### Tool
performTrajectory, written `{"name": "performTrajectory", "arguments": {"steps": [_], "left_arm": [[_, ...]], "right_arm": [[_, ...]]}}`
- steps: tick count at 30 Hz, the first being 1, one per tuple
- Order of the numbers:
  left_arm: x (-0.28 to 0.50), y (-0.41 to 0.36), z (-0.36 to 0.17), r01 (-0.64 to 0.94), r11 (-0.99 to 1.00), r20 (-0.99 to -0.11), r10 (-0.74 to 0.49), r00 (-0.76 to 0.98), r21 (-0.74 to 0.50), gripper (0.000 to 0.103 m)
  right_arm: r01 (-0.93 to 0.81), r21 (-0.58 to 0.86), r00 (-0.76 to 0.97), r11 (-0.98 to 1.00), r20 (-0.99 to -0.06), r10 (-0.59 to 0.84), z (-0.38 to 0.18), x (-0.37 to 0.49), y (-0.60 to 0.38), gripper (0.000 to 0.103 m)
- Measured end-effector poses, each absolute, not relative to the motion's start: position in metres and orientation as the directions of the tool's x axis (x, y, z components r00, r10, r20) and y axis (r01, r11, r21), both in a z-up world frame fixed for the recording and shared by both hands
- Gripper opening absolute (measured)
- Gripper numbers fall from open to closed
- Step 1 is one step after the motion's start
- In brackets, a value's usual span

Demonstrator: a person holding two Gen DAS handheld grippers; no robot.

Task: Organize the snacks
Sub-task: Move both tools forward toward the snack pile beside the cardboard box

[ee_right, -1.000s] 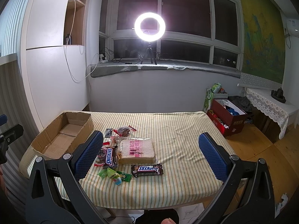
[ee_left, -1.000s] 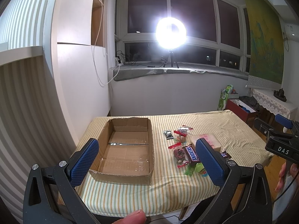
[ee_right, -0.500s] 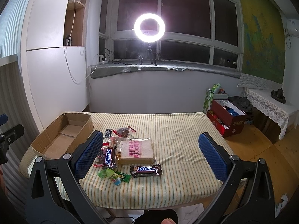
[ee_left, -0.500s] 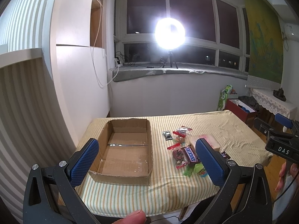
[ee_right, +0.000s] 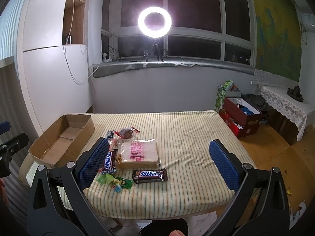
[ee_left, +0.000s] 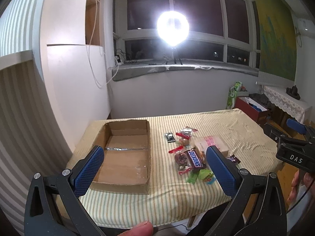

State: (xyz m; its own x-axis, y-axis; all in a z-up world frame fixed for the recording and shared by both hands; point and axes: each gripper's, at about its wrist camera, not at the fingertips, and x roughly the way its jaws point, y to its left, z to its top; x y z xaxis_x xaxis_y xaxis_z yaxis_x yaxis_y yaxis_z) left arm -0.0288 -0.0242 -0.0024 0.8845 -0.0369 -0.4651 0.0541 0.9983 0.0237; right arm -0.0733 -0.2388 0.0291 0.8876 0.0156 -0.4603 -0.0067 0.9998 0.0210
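Observation:
An empty open cardboard box (ee_left: pixel 126 153) (ee_right: pixel 63 137) lies on the left of the striped table (ee_right: pixel 187 137). Right of it lies a heap of snacks: two Snickers bars (ee_right: pixel 150 175) (ee_left: pixel 195 158), a bag of sliced bread (ee_right: pixel 138 153), a green candy (ee_left: pixel 205 175) and small red-wrapped sweets (ee_left: pixel 180 148). My left gripper (ee_left: pixel 155 167) is open and empty, above the table's near edge before the box. My right gripper (ee_right: pixel 159 163) is open and empty, above the near edge, its left finger (ee_right: pixel 92 163) over the snacks.
A bright ring light (ee_right: pixel 154 22) stands on the windowsill behind the table. A red box (ee_right: pixel 242 118) and green bag sit on the floor at the right, by a lace-covered side table (ee_right: pixel 285 102). A white cabinet (ee_left: pixel 74 88) flanks the left.
Both grippers have drifted slightly forward toward the table, so box and snacks look a little nearer. Both stay open and empty.

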Motion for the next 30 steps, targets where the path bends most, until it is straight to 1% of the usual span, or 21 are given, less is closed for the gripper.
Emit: {"name": "performTrajectory", "arguments": {"steps": [5, 11, 15, 18, 21, 24, 30], "left_arm": [[-0.017, -0.037, -0.018, 0.075, 0.997, -0.512, -0.061, 0.857, 0.006, 0.103], [0.003, -0.068, -0.061, 0.168, 0.984, -0.618, -0.164, 0.769, -0.052, 0.103], [0.012, -0.087, -0.091, 0.238, 0.967, -0.663, -0.24, 0.709, -0.095, 0.103], [0.014, -0.1, -0.111, 0.297, 0.945, -0.687, -0.305, 0.66, -0.134, 0.103], [0.017, -0.101, -0.125, 0.313, 0.935, -0.707, -0.336, 0.622, -0.169, 0.103], [0.02, -0.094, -0.134, 0.303, 0.935, -0.714, -0.339, 0.613, -0.183, 0.103], [0.034, -0.096, -0.142, 0.278, 0.945, -0.735, -0.311, 0.602, -0.172, 0.102]], "right_arm": [[0.008, 0.023, 0.858, 1.0, -0.513, 0.005, 0.0, -0.061, -0.252, 0.103], [-0.031, 0.001, 0.806, 1.0, -0.592, 0.026, -0.048, -0.042, -0.263, 0.103], [-0.091, 0.022, 0.78, 0.996, -0.621, 0.085, -0.071, -0.034, -0.268, 0.103], [-0.167, 0.07, 0.755, 0.983, -0.632, 0.174, -0.085, -0.03, -0.27, 0.103], [-0.278, 0.077, 0.727, 0.958, -0.635, 0.262, -0.097, -0.029, -0.26, 0.103], [-0.336, 0.006, 0.709, 0.942, -0.657, 0.257, -0.109, -0.029, -0.246, 0.103], [-0.291, 0.034, 0.685, 0.956, -0.69, 0.233, -0.122, -0.004, -0.264, 0.103]]}}
